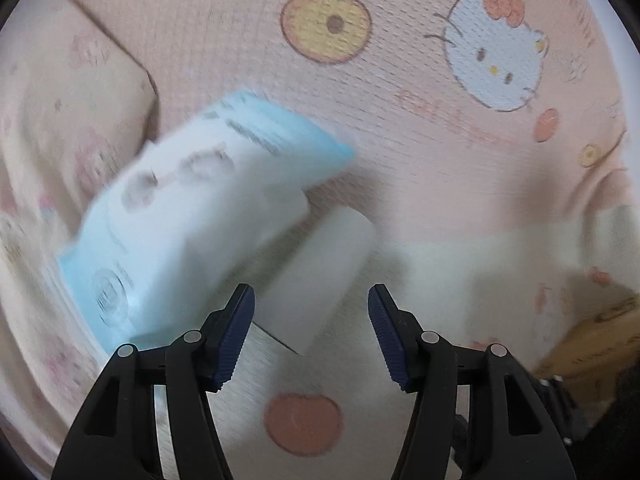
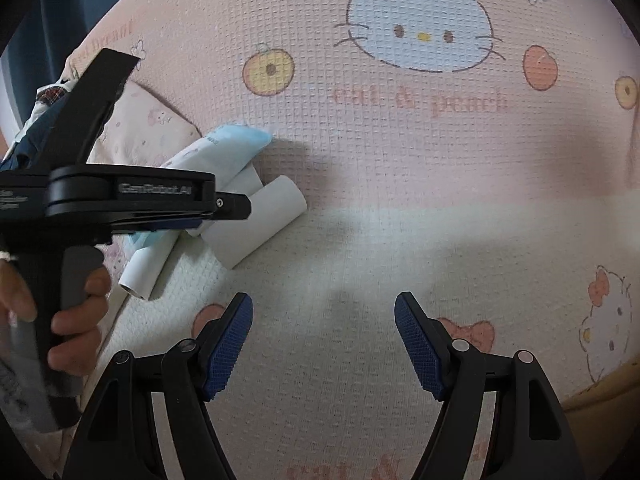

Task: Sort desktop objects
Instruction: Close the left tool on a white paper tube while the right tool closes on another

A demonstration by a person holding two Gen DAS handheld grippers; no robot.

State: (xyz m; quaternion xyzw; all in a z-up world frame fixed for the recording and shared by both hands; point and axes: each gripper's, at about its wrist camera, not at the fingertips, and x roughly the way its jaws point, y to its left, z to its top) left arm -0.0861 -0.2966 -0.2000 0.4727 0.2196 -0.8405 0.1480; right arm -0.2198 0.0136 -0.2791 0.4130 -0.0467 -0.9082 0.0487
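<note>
On the pink blanket (image 2: 400, 152), left of centre: one pale blue-and-white packet (image 1: 200, 216), soft-sided, lying partly over two white rolls. Larger white roll (image 1: 320, 272) sits just ahead of the left gripper (image 1: 311, 332); smaller white tube (image 2: 140, 272) pokes out from under the packet toward the near side.

Left gripper: jaws spread wide, nothing between them, aimed at the larger roll's near end. From the right wrist view its black body covers the packet's middle, so contact there cannot be judged. The left view is smeared, which suggests motion.

Right gripper (image 2: 324, 340): jaws wide apart, nothing held, hovering over bare blanket well apart from the pile.

Handling note, as judgement: the roll looks light and likely to roll or crush; straddle it across its width, close gently, and lift clear of the packet leaning on it so that does not drag along.

Surface: waffle-weave cloth, pink and cream, printed with cat faces, oranges and bows; soft, so things may sink or tip. Pillow (image 1: 72, 112) at far left. Brown cardboard box (image 1: 592, 344) at right edge.
</note>
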